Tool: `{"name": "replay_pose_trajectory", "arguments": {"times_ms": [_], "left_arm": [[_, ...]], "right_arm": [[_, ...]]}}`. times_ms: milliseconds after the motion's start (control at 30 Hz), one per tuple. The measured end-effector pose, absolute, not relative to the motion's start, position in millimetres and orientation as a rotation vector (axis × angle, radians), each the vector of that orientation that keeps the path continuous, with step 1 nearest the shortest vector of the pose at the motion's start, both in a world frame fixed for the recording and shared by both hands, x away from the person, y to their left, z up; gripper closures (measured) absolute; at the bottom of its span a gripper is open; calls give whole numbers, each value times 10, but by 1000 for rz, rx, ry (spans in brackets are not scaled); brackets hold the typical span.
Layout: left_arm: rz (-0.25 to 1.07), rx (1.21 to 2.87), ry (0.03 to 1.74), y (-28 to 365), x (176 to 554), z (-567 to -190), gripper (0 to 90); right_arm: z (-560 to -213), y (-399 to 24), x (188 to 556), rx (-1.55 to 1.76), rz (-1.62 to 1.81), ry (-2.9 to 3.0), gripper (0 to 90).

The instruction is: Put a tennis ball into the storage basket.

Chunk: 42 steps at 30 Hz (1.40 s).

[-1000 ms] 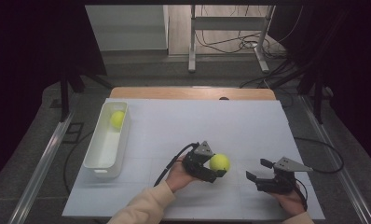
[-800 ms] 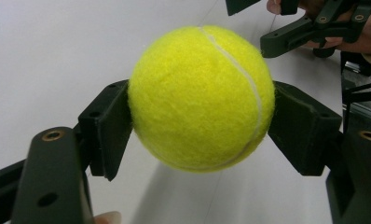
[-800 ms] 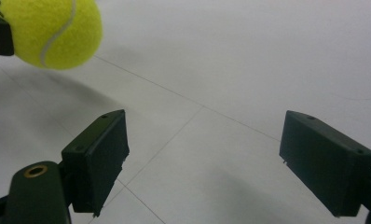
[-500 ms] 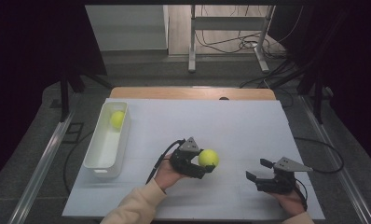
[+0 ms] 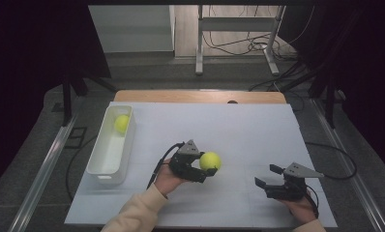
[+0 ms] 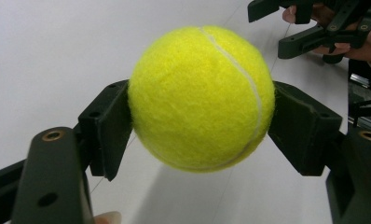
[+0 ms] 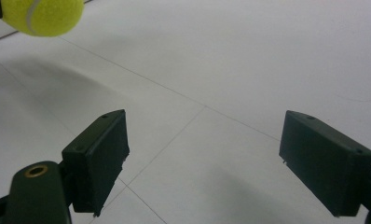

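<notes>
A yellow tennis ball [image 5: 210, 161] hangs above the white table sheet, clamped between the jaws of my left gripper [image 5: 206, 165]. Close up in the left gripper view, the ball [image 6: 201, 97] presses against both black pads [image 6: 110, 127]. A second tennis ball [image 5: 122, 123] lies at the far end of the white bin [image 5: 99, 169] on the left. My right gripper [image 5: 269, 178] rests low near the front right of the table, open, with nothing between its pads [image 7: 99, 154]. The held ball [image 7: 41, 16] shows at the top left of the right gripper view.
The white sheet [image 5: 248, 130] covers a wooden table whose far edge [image 5: 195, 95] is bare. Cables trail from both grippers, one [image 5: 338, 159] looping off the right side. Metal rails run along both sides of the table, and a stand's legs [image 5: 234, 48] are behind it.
My left gripper has carried the tennis ball leftward, toward the bin, and lifted it slightly. The right gripper has stayed put and open.
</notes>
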<state>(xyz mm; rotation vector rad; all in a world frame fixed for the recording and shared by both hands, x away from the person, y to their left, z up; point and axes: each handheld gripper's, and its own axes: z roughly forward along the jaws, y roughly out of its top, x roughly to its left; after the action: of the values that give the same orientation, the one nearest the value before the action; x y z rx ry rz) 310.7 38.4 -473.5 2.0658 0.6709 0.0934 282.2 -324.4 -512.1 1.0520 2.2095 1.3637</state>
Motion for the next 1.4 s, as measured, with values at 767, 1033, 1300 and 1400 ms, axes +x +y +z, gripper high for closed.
{"name": "replay_pose_trajectory", "arguments": {"times_ms": [767, 1033, 1300, 1400], "left_arm": [[107, 2002, 701, 590, 3121, -4589, 266], [138, 1983, 710, 663, 3122, -4525, 266], [153, 1963, 731, 755, 3132, -4476, 266], [158, 1959, 736, 780, 3134, -4460, 266]], "right_arm": [[-5124, -3246, 2824, 1054, 1360, 2212, 158], [-5124, -3244, 2824, 1055, 1359, 2213, 158], [-5127, -3243, 2825, 1058, 1353, 2216, 158], [-5127, -3243, 2825, 1057, 1352, 2217, 158]]}}
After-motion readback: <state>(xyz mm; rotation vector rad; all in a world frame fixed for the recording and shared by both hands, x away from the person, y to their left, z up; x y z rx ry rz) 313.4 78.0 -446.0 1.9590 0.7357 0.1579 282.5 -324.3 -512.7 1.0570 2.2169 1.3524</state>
